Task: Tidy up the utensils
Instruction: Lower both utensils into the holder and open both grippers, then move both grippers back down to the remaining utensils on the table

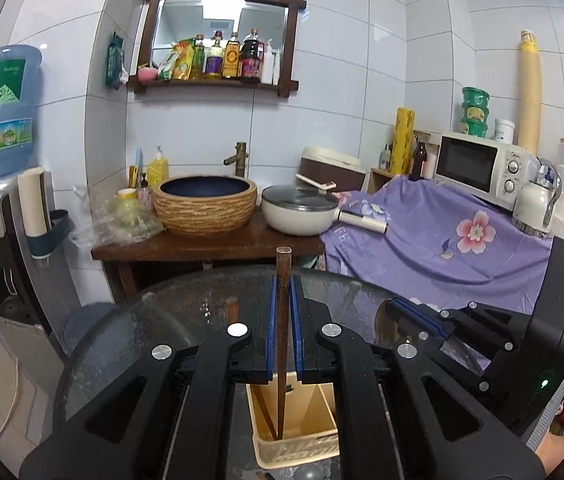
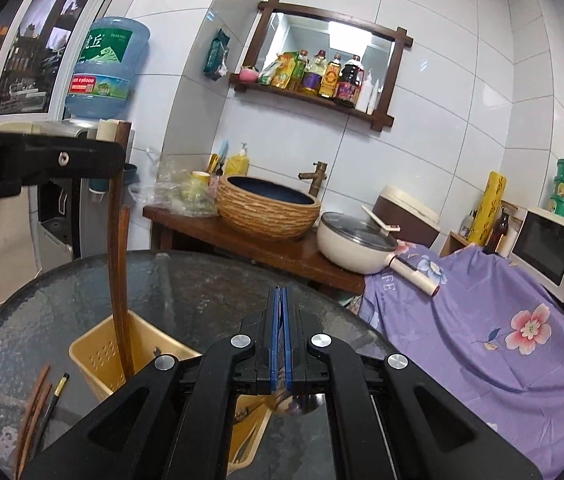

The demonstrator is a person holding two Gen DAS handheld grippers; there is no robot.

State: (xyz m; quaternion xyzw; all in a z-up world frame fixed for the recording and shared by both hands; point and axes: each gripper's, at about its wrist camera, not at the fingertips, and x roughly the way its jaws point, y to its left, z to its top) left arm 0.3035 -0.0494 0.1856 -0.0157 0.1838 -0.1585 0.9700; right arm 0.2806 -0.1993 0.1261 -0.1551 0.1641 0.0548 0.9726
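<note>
Upright, a brown chopstick (image 1: 282, 320) is pinched by the left gripper (image 1: 282, 312), its lower tip inside the yellow holder (image 2: 98, 356) on the glass table (image 2: 62, 292). Rightward, a spoon (image 2: 296, 402) is clamped by the right gripper (image 2: 281, 344).

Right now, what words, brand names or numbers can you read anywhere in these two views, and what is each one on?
"虎丘": green label of the blue water jug.
"96000": red strip on that jug; its leading characters are blurred.
"ot.AI": side of the black left gripper; its start is cut off.
"FE": purple flowered cloth.
Bottle labels on the wooden wall shelf and the white microwave badge: too small.
</note>
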